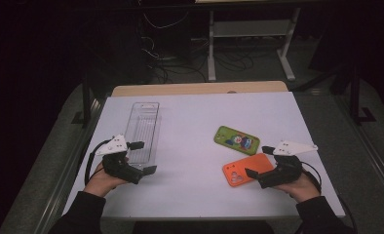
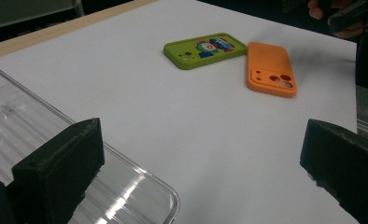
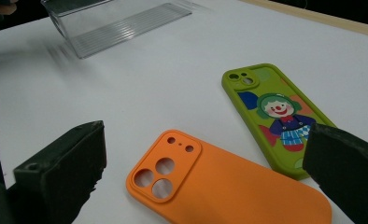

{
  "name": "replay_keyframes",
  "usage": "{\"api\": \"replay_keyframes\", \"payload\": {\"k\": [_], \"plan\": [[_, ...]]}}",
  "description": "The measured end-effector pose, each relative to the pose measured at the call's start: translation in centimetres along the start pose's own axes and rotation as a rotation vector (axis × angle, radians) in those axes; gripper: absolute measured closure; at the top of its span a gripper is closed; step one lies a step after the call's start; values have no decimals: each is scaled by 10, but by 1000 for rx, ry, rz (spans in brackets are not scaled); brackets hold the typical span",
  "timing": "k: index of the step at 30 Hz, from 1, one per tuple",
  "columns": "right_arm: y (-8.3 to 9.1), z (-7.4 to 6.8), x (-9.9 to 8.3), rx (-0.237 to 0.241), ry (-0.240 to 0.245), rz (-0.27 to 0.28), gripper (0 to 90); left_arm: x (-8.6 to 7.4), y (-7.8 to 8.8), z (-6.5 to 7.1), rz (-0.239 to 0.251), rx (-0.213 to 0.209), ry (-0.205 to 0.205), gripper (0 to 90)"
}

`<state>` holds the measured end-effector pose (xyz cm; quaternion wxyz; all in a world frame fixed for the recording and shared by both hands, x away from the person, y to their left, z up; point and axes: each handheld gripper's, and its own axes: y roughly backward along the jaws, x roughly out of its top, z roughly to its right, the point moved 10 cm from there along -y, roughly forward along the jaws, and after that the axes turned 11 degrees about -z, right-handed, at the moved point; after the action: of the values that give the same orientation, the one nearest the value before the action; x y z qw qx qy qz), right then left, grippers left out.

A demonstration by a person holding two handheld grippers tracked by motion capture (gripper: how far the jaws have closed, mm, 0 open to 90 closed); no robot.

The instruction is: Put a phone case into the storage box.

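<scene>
An orange phone case [image 1: 243, 169] [image 2: 271, 68] [image 3: 229, 186] lies flat on the white table, camera holes toward the near left. A green phone case with a cartoon clown [image 1: 236, 140] [image 2: 204, 49] [image 3: 278, 114] lies just behind it. A clear plastic tray [image 1: 142, 130] [image 2: 42, 154] [image 3: 112, 23] stands at the left. My left gripper [image 1: 144, 157] [image 2: 205, 172] hovers open at the tray's near end, one jaw over its corner. My right gripper [image 1: 258, 161] [image 3: 205, 177] is open over the near right part of the orange case, nothing held.
The white table top [image 1: 195, 122] has a wooden strip [image 1: 200, 88] along its far edge. Behind it stand a desk frame [image 1: 251, 39] and loose cables [image 1: 180, 63] on a dark floor. Free room lies between the tray and the cases.
</scene>
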<state>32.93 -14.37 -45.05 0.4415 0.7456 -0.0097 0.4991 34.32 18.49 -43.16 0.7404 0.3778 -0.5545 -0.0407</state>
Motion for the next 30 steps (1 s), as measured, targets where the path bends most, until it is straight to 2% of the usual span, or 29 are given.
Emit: {"api": "replay_keyframes", "payload": {"k": [8, 13, 14, 17, 21, 23, 25, 30], "plan": [[2, 0, 1, 0, 0, 4, 0, 0, -1, 0, -5, 2, -3, 0], [-1, -1, 1, 9, 4, -15, 0, -2, -1, 2, -13, -2, -6, 0], [-1, -1, 2, 15, 9, -30, 0, -3, -1, 1, -20, 2, -22, 0], [-2, -5, 3, 24, 28, -56, 0, -3, -1, 3, -11, 2, -14, 0], [-6, -5, 5, 23, 28, -83, 0, -2, -2, 3, -10, -7, -15, 0], [-8, -4, 6, 23, 24, -87, 0, -1, -2, 3, 2, -10, -2, 0], [-10, -2, 6, 21, 22, -100, 0, -2, -2, 2, -4, -9, -10, 0], [-12, 2, 16, 19, 18, -98, 0, -2, -1, 0, 0, -7, 4, 0]]}}
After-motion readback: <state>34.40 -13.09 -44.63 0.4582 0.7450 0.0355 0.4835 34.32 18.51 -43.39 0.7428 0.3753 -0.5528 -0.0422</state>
